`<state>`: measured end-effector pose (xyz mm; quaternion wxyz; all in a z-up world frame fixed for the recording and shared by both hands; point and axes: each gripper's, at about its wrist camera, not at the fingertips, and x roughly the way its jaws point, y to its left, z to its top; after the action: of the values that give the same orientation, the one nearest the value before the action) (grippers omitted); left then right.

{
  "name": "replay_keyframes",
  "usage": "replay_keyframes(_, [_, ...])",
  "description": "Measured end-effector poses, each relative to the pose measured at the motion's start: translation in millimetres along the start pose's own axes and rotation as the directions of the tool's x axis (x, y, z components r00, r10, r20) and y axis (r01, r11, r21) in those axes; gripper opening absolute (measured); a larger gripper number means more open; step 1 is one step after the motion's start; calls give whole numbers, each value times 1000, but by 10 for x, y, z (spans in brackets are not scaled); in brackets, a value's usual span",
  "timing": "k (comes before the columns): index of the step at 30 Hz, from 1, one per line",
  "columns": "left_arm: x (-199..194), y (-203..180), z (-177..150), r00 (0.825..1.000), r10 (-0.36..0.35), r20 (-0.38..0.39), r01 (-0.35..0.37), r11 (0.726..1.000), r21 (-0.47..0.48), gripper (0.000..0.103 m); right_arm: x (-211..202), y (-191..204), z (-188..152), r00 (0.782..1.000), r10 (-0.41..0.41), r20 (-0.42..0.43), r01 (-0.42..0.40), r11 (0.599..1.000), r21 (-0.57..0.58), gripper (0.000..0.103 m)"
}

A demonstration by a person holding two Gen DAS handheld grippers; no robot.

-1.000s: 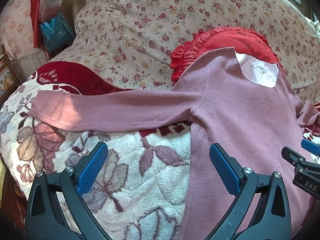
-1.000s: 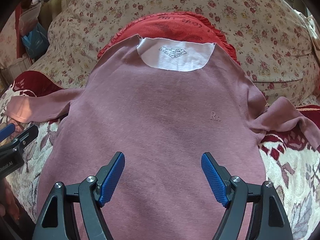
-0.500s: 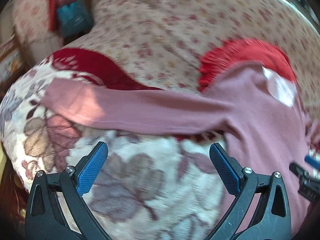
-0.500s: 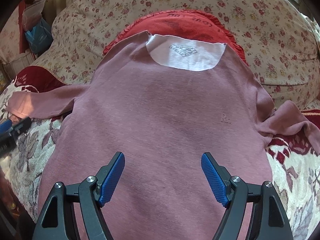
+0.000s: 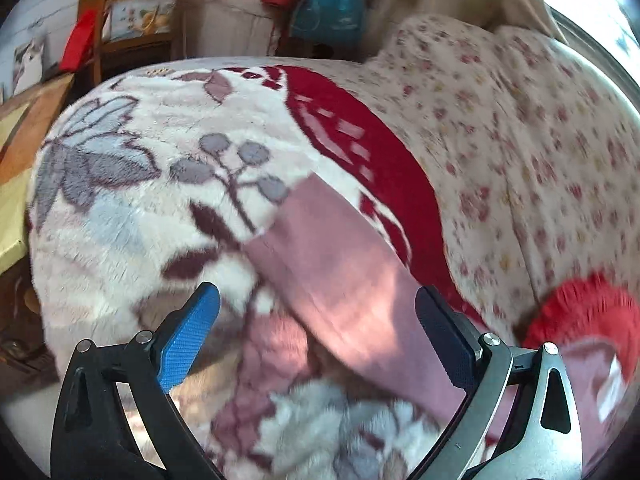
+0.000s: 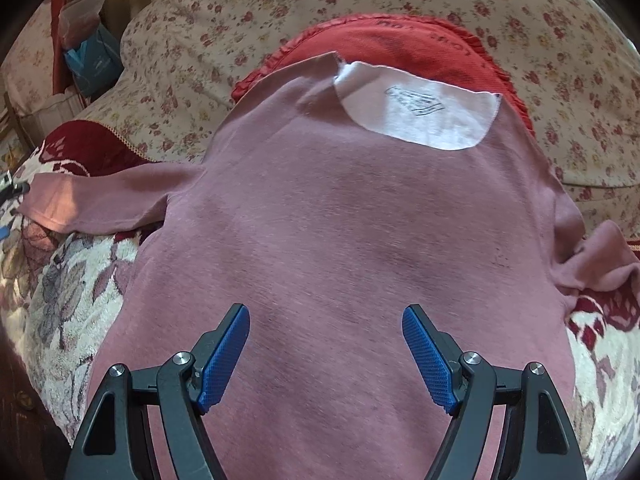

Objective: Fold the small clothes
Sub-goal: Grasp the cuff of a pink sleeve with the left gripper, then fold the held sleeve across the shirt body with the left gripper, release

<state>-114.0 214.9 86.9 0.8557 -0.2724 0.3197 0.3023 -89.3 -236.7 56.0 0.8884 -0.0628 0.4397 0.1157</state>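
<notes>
A small mauve long-sleeved shirt [image 6: 340,220] lies flat on a floral plush blanket [image 6: 60,300], white inner neck label [image 6: 420,112] at the far end. Its left sleeve [image 6: 92,204] stretches out to the left; the right sleeve [image 6: 592,264] is bunched. My right gripper [image 6: 326,356] is open and empty over the lower body of the shirt. My left gripper [image 5: 316,336] is open and empty, with the left sleeve [image 5: 344,280] lying between its fingers just ahead; the view is blurred.
A red frilled cushion [image 6: 400,44] lies under the shirt's collar, against a flowered cover [image 6: 240,20]. The cushion also shows in the left wrist view [image 5: 588,312]. A wooden chair [image 5: 132,12] and a blue bag [image 5: 328,4] stand beyond the blanket's far edge.
My left gripper has swung left along the sleeve to its cuff end. My right gripper has drifted slightly left over the shirt body. Both stay open.
</notes>
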Motion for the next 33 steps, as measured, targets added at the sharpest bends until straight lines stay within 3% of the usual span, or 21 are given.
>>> replay_keyframes(2, [151, -32, 42, 999, 2, -38, -2, 1000, 1, 91, 31, 22, 12, 1000, 6, -3, -6, 1000, -8, 77])
replay_keyframes(4, [223, -109, 49, 999, 33, -27, -32, 998, 49, 86, 62, 33, 23, 1000, 14, -5, -14, 1000, -8, 77])
replay_keyframes(6, [246, -191, 47, 999, 34, -8, -33, 994, 100, 60, 89, 35, 33, 1000, 24, -8, -24, 1000, -5, 77])
replay_keyframes(7, [282, -212, 50, 999, 32, -17, -29, 993, 118, 37, 103, 33, 37, 999, 31, -10, -31, 1000, -2, 77])
replay_keyframes(9, [384, -189, 44, 998, -3, -55, 9, 993, 121, 8, 117, 30, 36, 999, 47, -11, -47, 999, 3, 77])
replay_keyframes(11, [424, -143, 25, 995, -49, -82, 57, 994, 95, 6, 121, 22, 28, 998, 60, -9, -60, 998, 9, 77])
replay_keyframes(13, [280, -157, -1, 994, -97, -57, 102, 990, 93, 6, 104, -4, 18, 998, 65, -5, -65, 998, 16, 77])
replay_keyframes(16, [-101, -393, -74, 973, -226, -36, 229, 964, 132, 6, 45, -79, 7, 998, 68, 8, -69, 997, 32, 77])
replay_keyframes(18, [-393, -663, -143, 949, -313, -30, 313, 933, 177, 5, -1, -162, 16, 998, 65, 17, -66, 997, 47, 77])
replay_keyframes(21, [-806, -1198, -282, 886, -461, -56, 460, 854, 244, 6, -64, -305, 38, 999, 41, 28, -43, 997, 67, 77])
replay_keyframes(22, [-933, -1417, -353, 857, -509, -80, 510, 817, 267, 6, -101, -384, 42, 999, 29, 33, -32, 996, 81, 77])
replay_keyframes(25, [-1234, -1980, -617, 785, -601, -148, 613, 720, 325, 6, -207, -622, 38, 999, 11, 49, -17, 992, 121, 77])
replay_keyframes(27, [-1365, -2377, -861, 742, -639, -202, 664, 658, 356, 6, -264, -769, 27, 998, -5, 56, -3, 989, 145, 77])
replay_keyframes(30, [-1426, -2912, -1294, 698, -654, -291, 711, 586, 389, 6, -336, -1044, -12, 998, -39, 57, 28, 984, 178, 77])
replay_keyframes(33, [-1356, -3302, -1829, 675, -627, -388, 736, 543, 404, 6, -385, -1306, -87, 995, -81, 51, 68, 976, 206, 77])
